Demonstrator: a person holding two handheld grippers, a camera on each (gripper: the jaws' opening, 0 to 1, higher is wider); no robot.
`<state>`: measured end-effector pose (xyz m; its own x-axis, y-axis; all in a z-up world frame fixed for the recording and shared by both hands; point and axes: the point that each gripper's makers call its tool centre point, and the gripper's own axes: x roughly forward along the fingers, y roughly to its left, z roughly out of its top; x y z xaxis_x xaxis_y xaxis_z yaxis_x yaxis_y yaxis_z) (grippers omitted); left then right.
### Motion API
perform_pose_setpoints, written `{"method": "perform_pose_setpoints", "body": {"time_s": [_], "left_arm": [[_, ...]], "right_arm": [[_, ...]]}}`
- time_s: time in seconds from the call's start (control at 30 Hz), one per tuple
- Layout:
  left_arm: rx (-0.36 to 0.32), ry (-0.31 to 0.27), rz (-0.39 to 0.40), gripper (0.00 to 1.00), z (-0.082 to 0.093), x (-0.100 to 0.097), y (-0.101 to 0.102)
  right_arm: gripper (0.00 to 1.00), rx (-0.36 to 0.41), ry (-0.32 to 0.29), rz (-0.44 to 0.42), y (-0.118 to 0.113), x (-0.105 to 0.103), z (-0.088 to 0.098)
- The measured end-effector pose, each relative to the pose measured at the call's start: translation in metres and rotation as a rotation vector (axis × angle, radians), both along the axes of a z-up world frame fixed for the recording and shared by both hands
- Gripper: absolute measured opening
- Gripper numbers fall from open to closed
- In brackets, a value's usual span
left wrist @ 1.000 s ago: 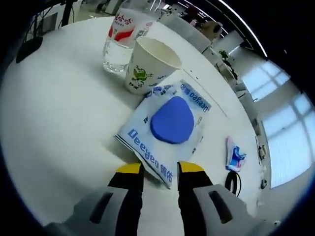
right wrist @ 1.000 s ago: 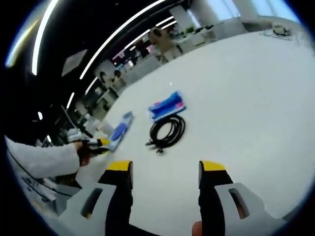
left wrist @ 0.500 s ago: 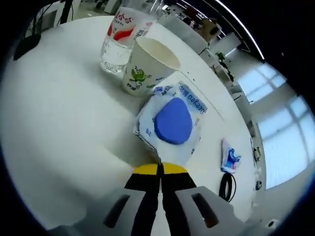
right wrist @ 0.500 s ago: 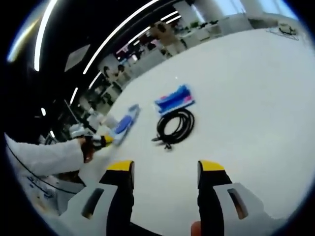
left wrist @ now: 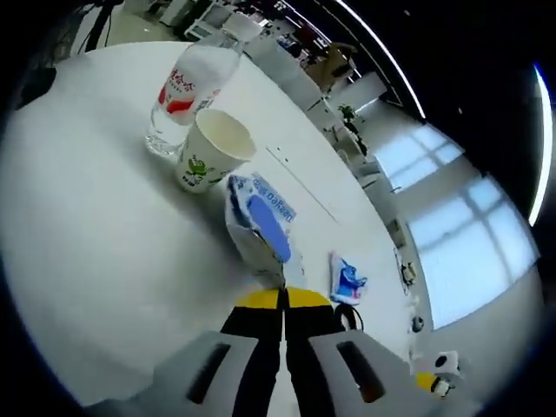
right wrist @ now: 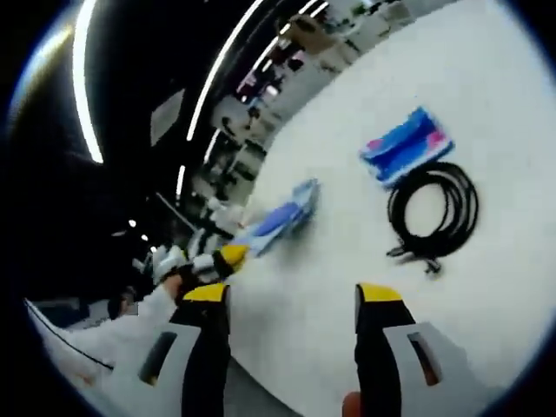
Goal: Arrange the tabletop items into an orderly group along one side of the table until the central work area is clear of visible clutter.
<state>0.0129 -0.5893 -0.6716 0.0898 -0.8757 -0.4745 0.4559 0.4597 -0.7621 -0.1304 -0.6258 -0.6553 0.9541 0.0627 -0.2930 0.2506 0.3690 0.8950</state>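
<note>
My left gripper (left wrist: 282,300) is shut on the corner of a white packet with a blue oval (left wrist: 256,230), which hangs tilted above the white table (left wrist: 95,234). Beyond it stand a paper cup (left wrist: 208,152) and a water bottle (left wrist: 182,91) with a red label. A small blue-and-white packet (left wrist: 346,278) lies to the right. In the right gripper view my right gripper (right wrist: 291,295) is open over the table with nothing between its fingers. Ahead of it lie a coiled black cable (right wrist: 434,213) and the small blue packet (right wrist: 407,146). The left gripper (right wrist: 228,254) holds the white packet (right wrist: 278,219) at the left.
A white sleeve (right wrist: 104,343) and hand reach in behind the left gripper. The table edge curves along the left in the right gripper view. Office desks and windows stand beyond the table. Bare tabletop lies left of the cup and bottle.
The left gripper shut on the white packet's corner and raised it off the table, tilting it on edge. The right gripper stayed open; its view swung toward the cable.
</note>
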Motion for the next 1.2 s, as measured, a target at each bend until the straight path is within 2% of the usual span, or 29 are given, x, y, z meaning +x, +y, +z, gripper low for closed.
{"method": "perform_pose_setpoints", "body": {"time_s": [0.03,0.1,0.13,0.23,0.33,0.47,0.6,0.7,0.8,0.87,0.97,1.0,1.13,1.2], "left_arm": [[-0.022,0.016,-0.019,0.0,0.006,-0.008,0.002],[-0.051,0.03,-0.037,0.0,0.015,-0.02,0.007],[-0.059,0.035,-0.044,0.0,0.018,-0.024,0.01],[-0.103,0.053,-0.082,0.0,0.032,-0.042,0.018],[-0.148,0.076,-0.109,0.0,0.045,-0.054,0.025],[-0.194,0.081,-0.145,0.0,0.062,-0.064,0.037],[-0.251,0.114,-0.225,0.0,0.082,-0.082,0.05],[-0.285,0.099,-0.28,0.0,0.093,-0.093,0.059],[-0.307,0.078,-0.323,0.0,0.099,-0.101,0.068],[-0.313,0.061,-0.349,0.0,0.1,-0.104,0.071],[-0.321,0.038,-0.38,0.0,0.104,-0.105,0.076],[-0.324,0.038,-0.381,0.0,0.105,-0.104,0.077],[-0.3,0.025,-0.399,0.0,0.101,-0.095,0.081],[-0.267,-0.014,-0.395,0.0,0.096,-0.087,0.081]], "right_arm": [[0.64,0.075,-0.06,0.018,0.012,0.019,0.008],[0.66,0.191,-0.096,0.03,0.026,0.046,0.012],[0.66,0.216,-0.102,0.038,0.03,0.055,0.012],[0.67,0.223,-0.11,0.048,0.035,0.081,0.01],[0.67,0.229,-0.125,0.044,0.031,0.09,0.016],[0.67,0.239,-0.136,0.033,0.023,0.091,0.021],[0.66,0.192,-0.138,0.023,0.009,0.082,0.023],[0.62,0.192,-0.143,-0.012,-0.007,0.073,0.022],[0.53,0.167,-0.137,-0.031,-0.022,0.062,0.022],[0.36,0.128,-0.149,0.007,-0.022,0.057,0.026],[0.17,0.055,-0.148,0.067,-0.02,0.049,0.03],[0.14,0.006,-0.142,0.105,-0.018,0.045,0.031],[0.08,-0.041,-0.153,0.136,-0.014,0.039,0.043],[0.07,-0.057,-0.159,0.134,-0.015,0.037,0.049]]}}
